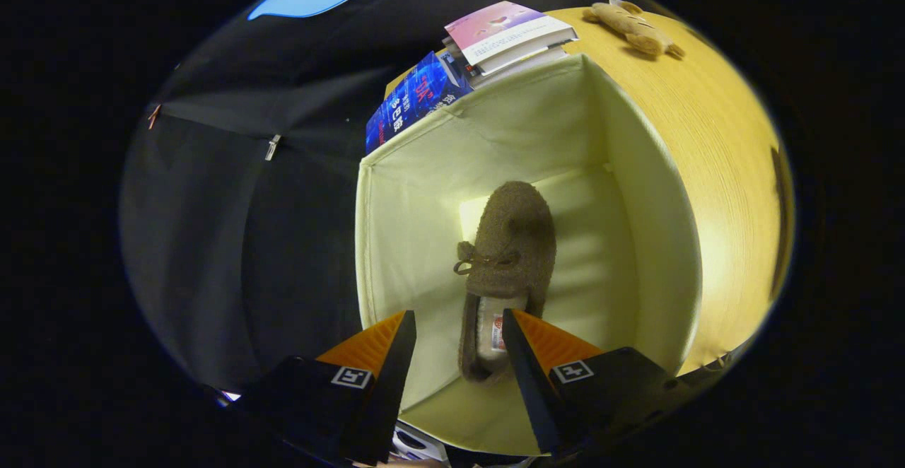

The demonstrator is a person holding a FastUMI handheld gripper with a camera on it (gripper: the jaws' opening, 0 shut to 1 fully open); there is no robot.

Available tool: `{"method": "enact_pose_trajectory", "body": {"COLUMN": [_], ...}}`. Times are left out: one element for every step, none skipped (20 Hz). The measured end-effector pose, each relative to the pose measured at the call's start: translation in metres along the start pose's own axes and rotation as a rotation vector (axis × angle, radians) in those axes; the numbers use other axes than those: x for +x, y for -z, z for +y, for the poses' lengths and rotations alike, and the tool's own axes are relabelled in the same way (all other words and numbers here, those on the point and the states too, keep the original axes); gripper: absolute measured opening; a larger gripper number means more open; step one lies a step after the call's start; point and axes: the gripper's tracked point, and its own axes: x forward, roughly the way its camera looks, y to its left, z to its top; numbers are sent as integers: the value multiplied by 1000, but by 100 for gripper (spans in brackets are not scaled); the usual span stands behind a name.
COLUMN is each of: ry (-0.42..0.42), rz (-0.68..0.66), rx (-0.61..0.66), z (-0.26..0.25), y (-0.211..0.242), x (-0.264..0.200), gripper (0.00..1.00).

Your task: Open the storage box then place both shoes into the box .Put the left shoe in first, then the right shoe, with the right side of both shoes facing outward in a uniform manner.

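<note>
Here the gripper (458, 326) hangs above the open box (396, 242), fingers spread and holding nothing. One shoe (512, 242) lies on the box floor, toe toward twelve o'clock, probably just set down. Books (495, 40) sit past the box at twelve.

Cam rides on the gripper (458, 330), looking fwd along its spread fingers and steeply down into the open storage box (396, 242) from close above its near rim. Past the box: books (509, 37), wooden tabletop (707, 150). Fisheye warps edges, so tilt is approx.
</note>
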Motion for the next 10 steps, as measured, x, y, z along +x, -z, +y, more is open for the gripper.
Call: {"method": "enact_pose_trajectory", "body": {"ry": [-18,-39,-58,-78,-97,-112,-119,-124,-126,-120], "rz": [1,0,-8,-26,-55,-83,-113,-148,-182,-213], "rx": [-13,-26,-39,-53,-66,-80,-91,-97,-103,-109], "z": [5,9,13,16,18,18,15,10,2,-8], "y": [0,-1,-4,-9,-17,-24,-33,-42,-51,-59], "x": [-7,-16,-27,-41,-55,-70,-87,-105,-122,-141], "gripper": [77,78,78,78,78,78,78,78,78,78]}}
